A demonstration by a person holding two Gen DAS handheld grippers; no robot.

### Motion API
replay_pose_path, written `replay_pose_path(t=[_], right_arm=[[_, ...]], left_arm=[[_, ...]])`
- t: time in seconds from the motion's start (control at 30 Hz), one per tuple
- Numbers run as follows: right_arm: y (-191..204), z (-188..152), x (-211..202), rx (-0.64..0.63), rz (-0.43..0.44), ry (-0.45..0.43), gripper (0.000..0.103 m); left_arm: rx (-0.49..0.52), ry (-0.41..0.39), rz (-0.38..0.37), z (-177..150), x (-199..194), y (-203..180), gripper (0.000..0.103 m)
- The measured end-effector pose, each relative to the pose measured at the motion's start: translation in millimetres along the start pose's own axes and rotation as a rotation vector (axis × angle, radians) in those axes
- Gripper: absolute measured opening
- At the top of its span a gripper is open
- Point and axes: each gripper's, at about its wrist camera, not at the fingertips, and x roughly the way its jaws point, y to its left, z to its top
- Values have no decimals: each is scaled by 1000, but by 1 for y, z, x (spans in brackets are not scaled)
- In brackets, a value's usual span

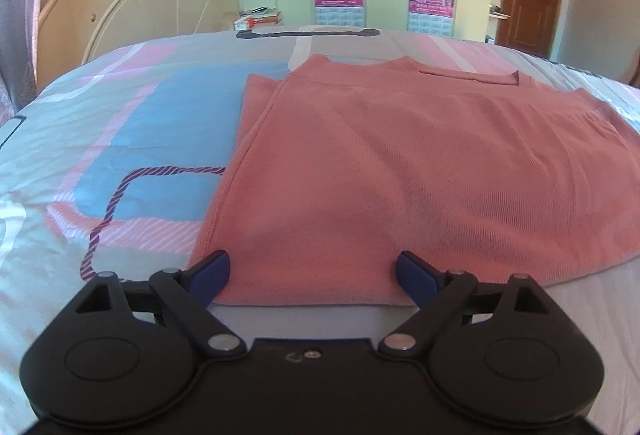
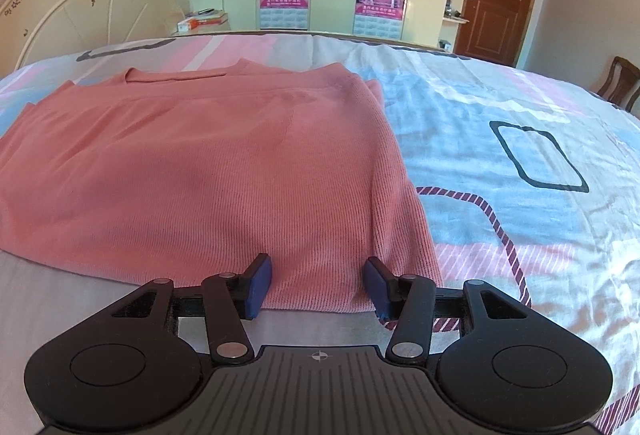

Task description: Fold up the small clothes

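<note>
A salmon-pink knit top [image 1: 380, 171], sleeves folded in, lies flat on the patterned bed sheet [image 1: 132, 139]. The left claw [image 1: 314, 277] gapes wide and the right claw [image 2: 318, 289] half-open at its near hem, both empty; a shallow pinch could catch one layer and spoil the fold.

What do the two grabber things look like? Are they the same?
Nearly the same. Each is black plastic with two round discs, silver rivets and dark blue fingertip pads. The left gripper has a smooth base with a small screw; the right gripper has a ridged base with a little crosshair mark.
</note>
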Motion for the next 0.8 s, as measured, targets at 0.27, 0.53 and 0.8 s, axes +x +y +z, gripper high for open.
replay_pose_path(t=[0.27,0.53,0.8], right_arm=[[0,-1,-1,-8,7,-1,50],[-1,0,-22,25,71,-65,11],[23,16,-26,55,216,-107,2]], left_arm=[[-41,5,32,1,-7,10,90],[-349,23,-87,-17,-31,40,44],[-792,-15,-295,-24,-2,70,43]])
